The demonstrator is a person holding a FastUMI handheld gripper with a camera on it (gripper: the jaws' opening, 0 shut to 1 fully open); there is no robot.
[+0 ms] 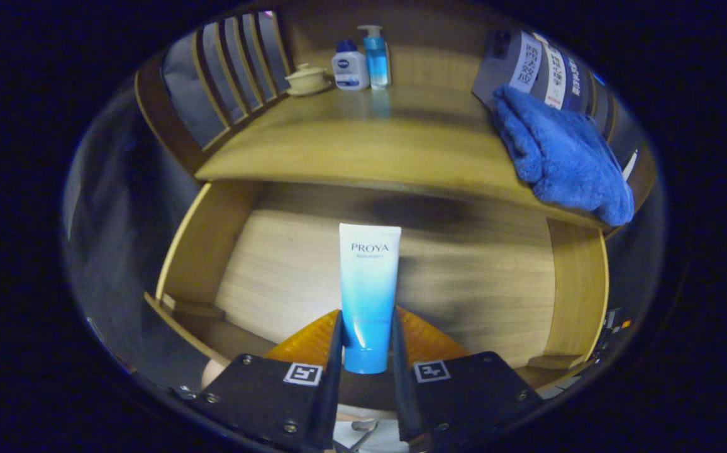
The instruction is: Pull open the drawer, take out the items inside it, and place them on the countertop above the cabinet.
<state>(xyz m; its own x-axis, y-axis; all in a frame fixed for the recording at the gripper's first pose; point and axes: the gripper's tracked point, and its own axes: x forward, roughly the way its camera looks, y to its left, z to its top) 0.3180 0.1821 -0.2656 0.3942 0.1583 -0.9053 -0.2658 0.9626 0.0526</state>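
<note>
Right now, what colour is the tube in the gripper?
White fading to blue toward the cap; the tube shows best in the gripper view.

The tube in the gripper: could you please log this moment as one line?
drawer: open | gripper: shut on tube, held above drawer | countertop: tube not yet placed | blue towel: on countertop

Dim, warm light. Dark shadow on drawer (313, 264) floor behind tube (368, 289). Soft shine on countertop (351, 132). Straight lines bend near edges. Far bottles (363, 60) a bit blurry. Edges dark.
</note>
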